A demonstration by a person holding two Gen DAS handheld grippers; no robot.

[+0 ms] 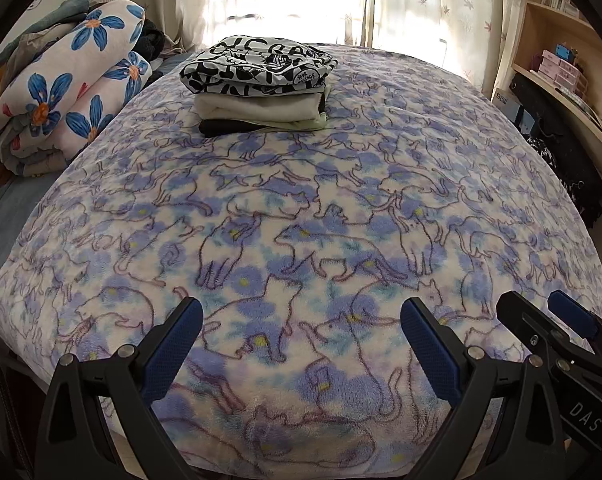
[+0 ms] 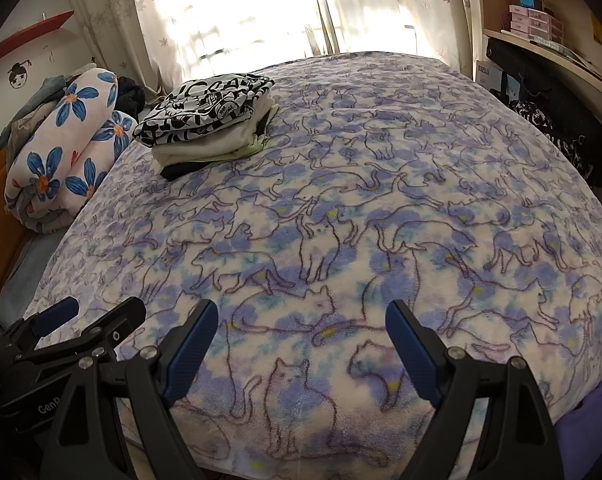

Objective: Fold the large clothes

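**Two spread grippers over a bed, folded clothes at the far side**

Two black grippers with blue ribbed pads hang above a fleece blanket printed with blue and lilac cat outlines (image 1: 341,208). From the left wrist camera, the left gripper (image 1: 301,312) has its jaws spread wide and nothing is between them; only the blanket is under it. The right gripper (image 1: 541,306) shows at the lower right edge, just beside, also with its fingers apart. Far across the blanket lies a neat stack of folded clothes (image 1: 261,92): a black-and-white printed garment on top, cream and pale green pieces below, a black one at the bottom. Left of the blanket sits a rolled white quilt with large blue flowers (image 1: 73,88).

From the right wrist camera, the right gripper (image 2: 303,312) is spread wide and holds nothing. The left gripper (image 2: 105,310) shows at the lower left. The stack of folded clothes (image 2: 209,124) rests at the far left of the blanket (image 2: 381,208), near the flowered quilt (image 2: 69,140). White curtains (image 2: 229,12) glow behind the bed.
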